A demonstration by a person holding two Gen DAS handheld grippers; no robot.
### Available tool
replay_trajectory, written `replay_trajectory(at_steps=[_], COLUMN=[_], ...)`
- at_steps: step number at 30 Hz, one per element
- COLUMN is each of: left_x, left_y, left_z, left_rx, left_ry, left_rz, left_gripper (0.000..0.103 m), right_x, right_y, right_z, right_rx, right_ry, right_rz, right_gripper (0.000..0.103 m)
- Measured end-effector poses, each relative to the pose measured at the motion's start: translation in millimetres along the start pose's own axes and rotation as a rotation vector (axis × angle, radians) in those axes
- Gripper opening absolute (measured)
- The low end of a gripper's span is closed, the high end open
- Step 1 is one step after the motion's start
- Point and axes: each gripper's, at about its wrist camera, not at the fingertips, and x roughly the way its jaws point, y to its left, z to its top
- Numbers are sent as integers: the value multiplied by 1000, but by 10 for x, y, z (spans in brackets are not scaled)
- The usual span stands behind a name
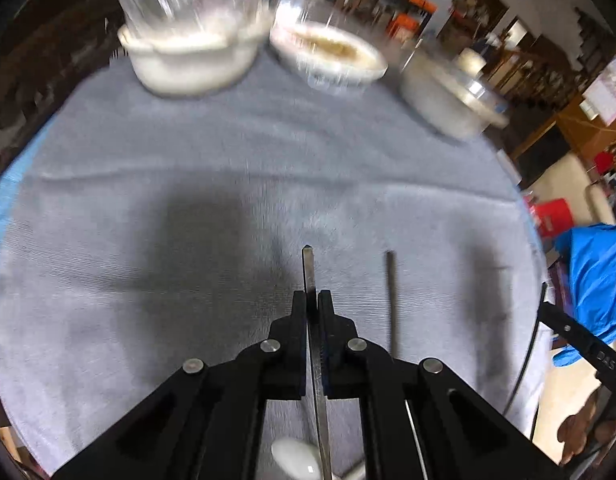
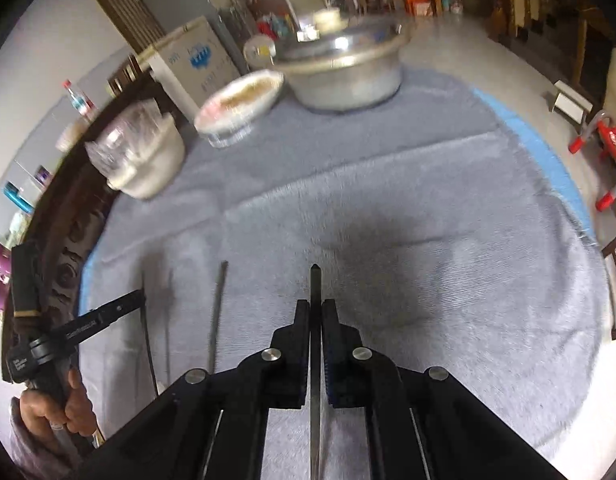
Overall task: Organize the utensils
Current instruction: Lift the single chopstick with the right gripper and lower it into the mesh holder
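My left gripper [image 1: 312,300] is shut on a steel utensil handle [image 1: 309,268] that sticks forward between the fingers; a spoon bowl [image 1: 296,458] shows below, behind the jaws. My right gripper [image 2: 316,308] is shut on another steel utensil handle [image 2: 315,280], held above the grey cloth [image 2: 428,208]. In the left wrist view the right-hand utensil handle [image 1: 392,300] shows to the right. In the right wrist view the left-hand utensil handle [image 2: 219,312] and the left gripper body [image 2: 88,326] show at the left, with the hand [image 2: 64,412] on it.
At the far edge of the round table stand a white bowl with a clear glass bowl in it [image 1: 192,52], a shallow bowl with brownish contents [image 1: 332,52] and a lidded metal pot [image 2: 344,68]. A blue cloth edge [image 2: 548,148] borders the grey cloth.
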Motion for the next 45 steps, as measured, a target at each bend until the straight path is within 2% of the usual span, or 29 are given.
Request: replay_trajectory(at_steps=[7, 14, 18, 21, 30, 39, 45], left_x=[-948, -1834, -2111, -2256, -2728, -3137, -3327], left_y=[-84, -158, -191, -202, -250, -387, -493], left_z=[-267, -875, -1135, -1260, -1525, -1664, -1745], left_rx=[59, 107, 106, 97, 88, 122, 158], left_ry=[-225, -449, -532, -568, -667, -732, -753], left_rz=[-25, -9, -8, -14, -26, -88, -143], left_gripper=[5, 5, 5, 5, 5, 5, 5], right_x=[-602, -1125, -1423, -1659, -2234, -2735, -2840], right_y=[195, 423, 559, 645, 880, 1072, 1117], right_z=[-276, -672, -887, -1006, -1224, -1395, -1452], right_rx=[-24, -56, -83, -92, -134, -180, -177], right_ry=[-180, -347, -446, -519, -660, -718, -693], right_rz=[20, -9, -39, -41, -36, 81, 183], right_gripper=[7, 7, 7, 7, 7, 7, 7])
